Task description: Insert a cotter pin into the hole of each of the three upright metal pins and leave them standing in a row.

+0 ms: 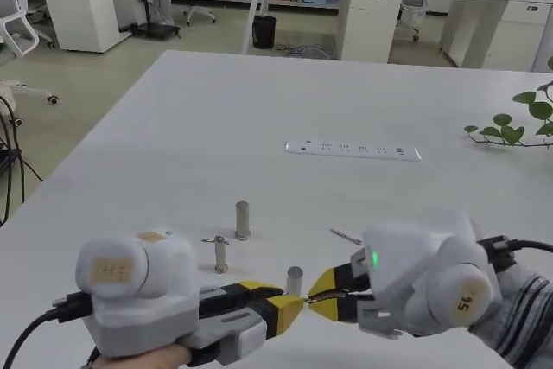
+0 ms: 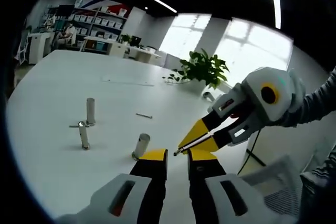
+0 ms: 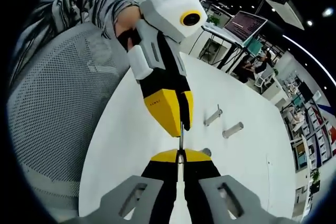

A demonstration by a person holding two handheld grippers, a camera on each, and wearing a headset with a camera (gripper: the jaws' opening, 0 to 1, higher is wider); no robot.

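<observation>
Three short metal pins stand on the white table: a far pin [image 1: 243, 219], a middle pin [image 1: 221, 253] with a cotter pin through its top, and a near pin [image 1: 295, 281]. Just in front of the near pin my two grippers meet tip to tip. My right gripper [image 1: 313, 297] is shut on a thin cotter pin [image 3: 180, 140]. The pin's free end reaches between the slightly parted jaws of my left gripper [image 2: 177, 155], which I also see head-on as the left gripper [image 3: 182, 123]. Another cotter pin [image 1: 346, 236] lies loose on the table to the right.
A white power strip [image 1: 352, 149] lies across the middle of the table, beyond the pins. Plant leaves [image 1: 518, 127] reach in at the right edge. Desks, chairs and a seated person are in the room behind.
</observation>
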